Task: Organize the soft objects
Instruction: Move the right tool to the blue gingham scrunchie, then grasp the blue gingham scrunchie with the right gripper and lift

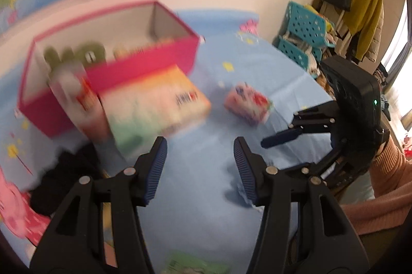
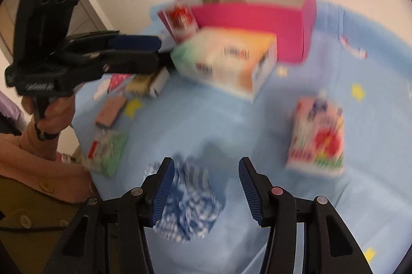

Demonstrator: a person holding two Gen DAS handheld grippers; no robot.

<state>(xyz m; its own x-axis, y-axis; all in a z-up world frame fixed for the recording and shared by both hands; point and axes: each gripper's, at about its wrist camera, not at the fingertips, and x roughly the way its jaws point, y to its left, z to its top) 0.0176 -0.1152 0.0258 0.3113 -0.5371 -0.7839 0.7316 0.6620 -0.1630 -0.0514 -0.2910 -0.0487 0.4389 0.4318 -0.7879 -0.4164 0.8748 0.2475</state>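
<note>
- Blue-and-white checked cloth (image 2: 188,201): bunched on the bed (image 2: 231,119) near its front edge, just below my right gripper (image 2: 206,189); right fingers parted, nothing between them.
- Left gripper (image 1: 199,168): I see its fingers parted, empty above the blue sheet.
- Black soft item (image 1: 64,178): at the bed's left edge.
- Large tissue pack (image 2: 226,60): against the pink box (image 2: 257,13), toward the far edge.
- Small tissue pack (image 2: 316,134): toward the right side.

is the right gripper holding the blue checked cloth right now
No, the right gripper stands open, and the blue checked cloth lies on the blue sheet under its left finger, unpinched.
</note>
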